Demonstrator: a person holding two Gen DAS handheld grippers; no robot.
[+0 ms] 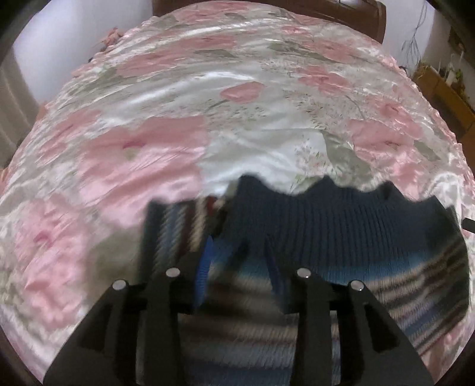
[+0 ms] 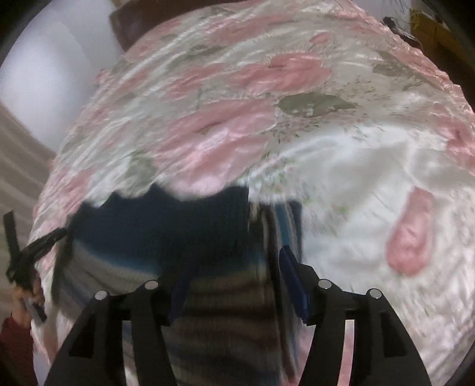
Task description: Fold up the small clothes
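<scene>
A small striped knit sweater (image 1: 341, 225) with a navy ribbed hem lies on the floral bedspread (image 1: 237, 89), hem farthest from me. My left gripper (image 1: 240, 270) hovers over its striped part near a sleeve, blue fingers apart, and the knit under them is blurred. In the right wrist view the sweater (image 2: 166, 225) fills the lower left. My right gripper (image 2: 236, 283) is wide open above its striped body, one finger near the sweater's right edge. The left gripper (image 2: 32, 252) shows at the sweater's far left corner.
The pink and white satin bedspread (image 2: 356, 163) covers the whole bed. A dark wooden headboard (image 1: 356, 17) stands at the far end. A wooden shelf with plants (image 1: 445, 86) sits past the bed's right side. A hand (image 2: 26, 297) and red sleeve show at left.
</scene>
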